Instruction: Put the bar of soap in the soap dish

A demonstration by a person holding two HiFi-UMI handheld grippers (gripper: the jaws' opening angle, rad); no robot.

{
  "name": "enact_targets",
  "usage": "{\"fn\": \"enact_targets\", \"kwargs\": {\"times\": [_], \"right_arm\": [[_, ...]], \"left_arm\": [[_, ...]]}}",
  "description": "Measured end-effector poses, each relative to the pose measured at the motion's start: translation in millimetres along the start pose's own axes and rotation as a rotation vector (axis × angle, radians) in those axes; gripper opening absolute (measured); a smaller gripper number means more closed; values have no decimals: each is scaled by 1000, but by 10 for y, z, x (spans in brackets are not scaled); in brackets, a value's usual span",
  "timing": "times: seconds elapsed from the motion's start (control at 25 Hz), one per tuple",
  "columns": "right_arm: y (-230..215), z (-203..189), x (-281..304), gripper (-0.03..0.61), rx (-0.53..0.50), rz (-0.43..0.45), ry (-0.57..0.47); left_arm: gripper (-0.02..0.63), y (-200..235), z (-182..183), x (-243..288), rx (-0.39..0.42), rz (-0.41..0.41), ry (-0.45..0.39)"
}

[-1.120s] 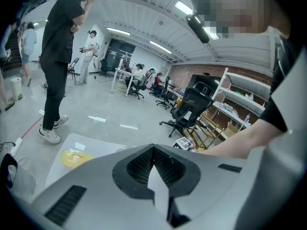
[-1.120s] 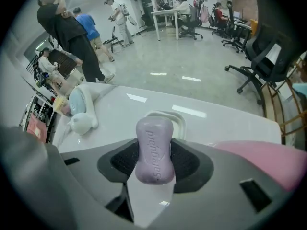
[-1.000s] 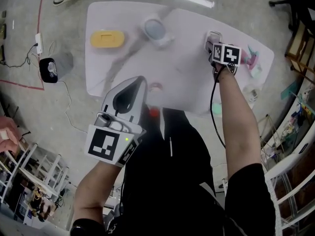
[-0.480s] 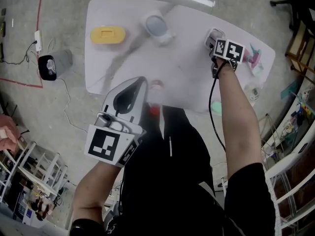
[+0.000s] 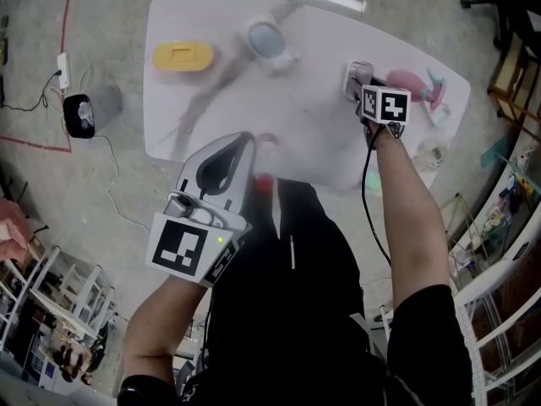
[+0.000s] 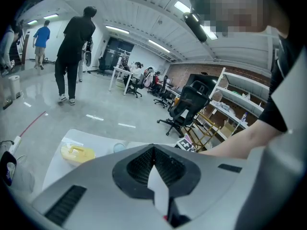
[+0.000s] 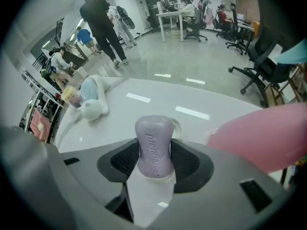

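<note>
Head view: my R gripper (image 5: 359,76) over table (image 5: 313,138), 2 o'clock side; L gripper (image 5: 224,163) at 6 o'clock edge. L gripper view: jaws together, empty. R gripper view: jaws clamp bar of soap (image 7: 154,146), long axis to 12 o'clock; bare top at 11, pink object (image 7: 259,138) at 3.

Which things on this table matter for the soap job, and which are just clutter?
Job: lilac bar of soap, gripped by right gripper; blue-and-white dish, probably the soap dish.
Lying about: yellow box; pink item; left gripper, shut and idle.
</note>
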State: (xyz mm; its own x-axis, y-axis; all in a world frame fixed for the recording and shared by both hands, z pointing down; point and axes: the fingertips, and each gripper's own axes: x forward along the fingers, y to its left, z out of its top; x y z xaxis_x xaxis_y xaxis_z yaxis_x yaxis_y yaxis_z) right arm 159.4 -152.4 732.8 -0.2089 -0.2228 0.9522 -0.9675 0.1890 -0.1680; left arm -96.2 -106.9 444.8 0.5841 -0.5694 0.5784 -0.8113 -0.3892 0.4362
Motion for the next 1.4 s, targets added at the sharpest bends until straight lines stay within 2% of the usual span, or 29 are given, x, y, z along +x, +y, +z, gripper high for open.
{"fn": "enact_targets", "kwargs": {"times": [0.24,0.36,0.48,0.6,0.84,0.96,1.04,1.12,1.4], "right_arm": [[31,18,28,215,174,26,6],[-1,-113,304,215,242,86,-4],[7,-109,302,215,226,70,-11],[30,-22,44,215,180,-22,-7],[14,-61,-135,203,177,-63,-22],[67,-115,-263,164,199,-65,-42],[137,-138,-414,72,198,-62,-64],[234,-157,-589,27,206,-42,-95],[660,-61,-1357,15,219,33,-221]], "left_arm": [[9,-8,-76,-42,5,-9,2],[9,-19,-91,-66,5,-11,1],[9,7,-90,-98,-10,0,-8],[9,20,-52,-128,-24,-5,-34],[9,2,-125,-225,-18,-1,-32],[9,-10,-134,-301,-28,-7,-47],[9,-44,-111,-352,-21,-17,-55],[9,-91,-81,-427,-13,-25,-58],[9,-287,181,-713,28,-58,-80]]}}
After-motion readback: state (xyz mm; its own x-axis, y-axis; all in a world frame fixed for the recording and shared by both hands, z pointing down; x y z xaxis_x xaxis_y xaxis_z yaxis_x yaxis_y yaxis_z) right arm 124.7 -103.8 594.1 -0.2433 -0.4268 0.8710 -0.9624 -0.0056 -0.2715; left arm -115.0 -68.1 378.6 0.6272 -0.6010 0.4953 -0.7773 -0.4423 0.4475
